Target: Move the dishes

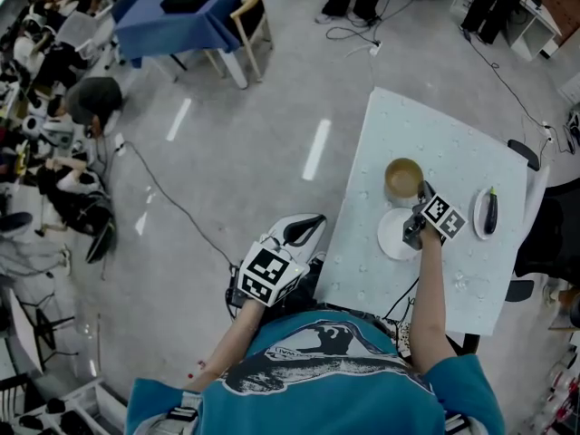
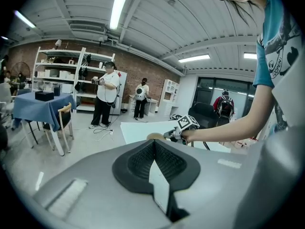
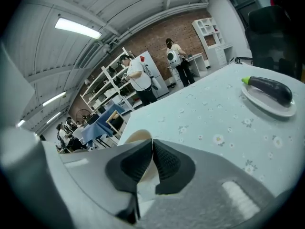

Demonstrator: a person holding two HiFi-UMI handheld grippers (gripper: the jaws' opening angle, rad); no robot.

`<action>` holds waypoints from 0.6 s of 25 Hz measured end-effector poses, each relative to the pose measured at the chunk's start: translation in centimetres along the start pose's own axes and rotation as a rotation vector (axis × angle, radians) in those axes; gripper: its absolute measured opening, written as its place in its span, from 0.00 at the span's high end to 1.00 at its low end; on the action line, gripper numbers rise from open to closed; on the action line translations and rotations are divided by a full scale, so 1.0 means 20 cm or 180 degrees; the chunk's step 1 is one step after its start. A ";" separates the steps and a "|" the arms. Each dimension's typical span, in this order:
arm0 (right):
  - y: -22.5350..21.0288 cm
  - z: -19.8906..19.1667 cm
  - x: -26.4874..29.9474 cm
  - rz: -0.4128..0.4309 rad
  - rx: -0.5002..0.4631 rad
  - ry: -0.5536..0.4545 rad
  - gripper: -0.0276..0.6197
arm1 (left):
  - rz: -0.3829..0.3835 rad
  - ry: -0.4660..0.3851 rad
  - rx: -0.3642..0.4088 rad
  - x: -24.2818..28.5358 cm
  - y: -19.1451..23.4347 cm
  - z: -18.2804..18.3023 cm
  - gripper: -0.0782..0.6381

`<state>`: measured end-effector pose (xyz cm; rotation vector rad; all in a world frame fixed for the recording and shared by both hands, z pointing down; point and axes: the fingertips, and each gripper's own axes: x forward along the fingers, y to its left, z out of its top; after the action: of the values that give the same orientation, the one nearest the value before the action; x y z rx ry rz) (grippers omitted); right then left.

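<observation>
Evidently the reaching step was in hand, and by my reading no dish was lifted yet. At the right of the head view, the right hand-held gripper [image 1: 413,236] hovered with its jaws pressed together over the right edge of an empty white plate [image 1: 391,236]. No dish showed pinched between them. That plate lay on the flowered tabletop [image 1: 444,143], just below a tan bowl [image 1: 403,178] in the frame. Farther right, a second plate [image 1: 478,220] carried an eggplant [image 1: 490,211]. The left hand-held gripper [image 1: 308,227], jaws likewise pressed together and empty, hung off the tabletop's left edge at lower centre. The next move probably called for spreading the right jaws, setting them around the plate's rim or the bowl's wall, then closing and lifting level.
</observation>
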<state>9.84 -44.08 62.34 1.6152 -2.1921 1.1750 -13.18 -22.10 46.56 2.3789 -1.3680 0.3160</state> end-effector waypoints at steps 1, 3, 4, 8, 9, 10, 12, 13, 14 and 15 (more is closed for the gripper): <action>-0.01 -0.01 -0.01 0.0003 0.0005 0.0010 0.94 | -0.0016 0.0001 0.0007 0.01 -0.01 0.00 0.87; -0.02 -0.04 -0.02 0.0046 -0.0002 0.0057 0.82 | -0.0045 0.0006 0.0023 0.02 -0.03 0.00 0.87; -0.02 -0.05 -0.03 0.0068 -0.0011 0.0083 0.76 | -0.0058 0.0010 0.0032 0.02 -0.04 0.00 0.87; -0.01 -0.05 -0.07 0.0114 -0.0058 0.0077 0.74 | -0.0103 0.0032 0.0064 0.03 -0.06 0.00 0.87; 0.00 -0.05 -0.09 0.0131 -0.0072 0.0065 0.73 | -0.0114 0.0032 0.0074 0.04 -0.07 0.00 0.87; 0.00 -0.04 -0.10 0.0154 -0.0095 0.0055 0.72 | -0.0125 0.0029 0.0085 0.04 -0.07 0.00 0.87; 0.03 -0.03 -0.15 0.0216 -0.0172 0.0035 0.72 | -0.0148 0.0026 0.0105 0.04 -0.09 0.01 0.87; 0.04 -0.03 -0.18 0.0252 -0.0219 0.0025 0.72 | -0.0159 0.0028 0.0112 0.04 -0.11 0.01 0.87; 0.05 -0.03 -0.21 0.0290 -0.0265 0.0015 0.72 | -0.0169 0.0033 0.0119 0.04 -0.12 0.01 0.87; 0.07 -0.03 -0.24 0.0330 -0.0310 0.0006 0.72 | -0.0178 0.0040 0.0127 0.04 -0.13 0.01 0.87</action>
<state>10.37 -40.09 59.48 1.4782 -2.3186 1.0764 -10.41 -21.62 46.20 2.4385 -1.2984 0.3451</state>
